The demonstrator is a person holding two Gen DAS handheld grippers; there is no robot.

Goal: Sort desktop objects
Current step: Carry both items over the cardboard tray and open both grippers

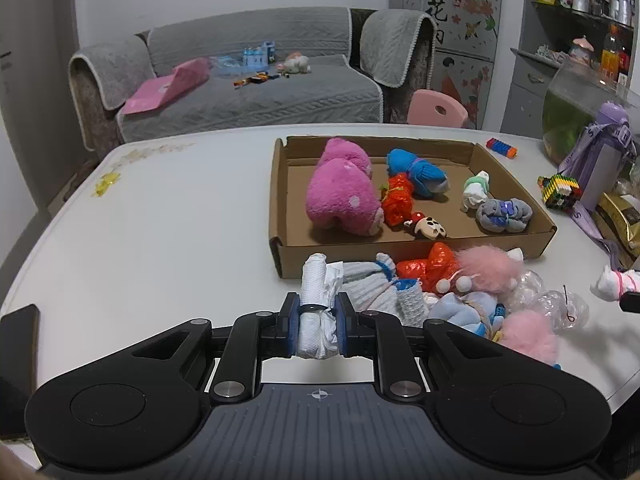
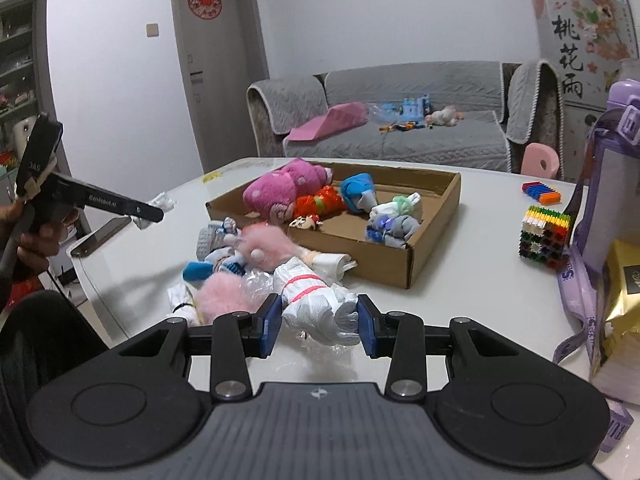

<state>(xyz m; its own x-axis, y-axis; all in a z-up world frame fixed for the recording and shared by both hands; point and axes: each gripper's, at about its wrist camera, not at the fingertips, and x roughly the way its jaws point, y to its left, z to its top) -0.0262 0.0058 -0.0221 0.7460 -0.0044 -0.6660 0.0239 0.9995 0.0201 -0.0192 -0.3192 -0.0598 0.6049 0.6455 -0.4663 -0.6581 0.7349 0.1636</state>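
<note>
My left gripper (image 1: 317, 326) is shut on a white rolled sock bundle (image 1: 316, 304) bound with a black band, lifted above the table. My right gripper (image 2: 319, 328) is shut on a white sock bundle with pink stripes (image 2: 316, 306). The left gripper (image 2: 150, 216) also shows at the left of the right wrist view, held by a hand, with its white bundle at the tips. A cardboard tray (image 1: 412, 246) holds a pink plush (image 1: 344, 194), a blue sock ball, a red bag and more bundles. A pile of loose items (image 1: 472, 280) lies in front of the tray.
A colourful block cube (image 2: 544, 236), a purple bottle with strap (image 2: 612, 184) and a gold pack (image 2: 624, 292) stand at the right. A dark phone (image 1: 20, 332) lies near the table's left edge. A small striped toy (image 2: 542, 193) lies behind the tray. A grey sofa is beyond the table.
</note>
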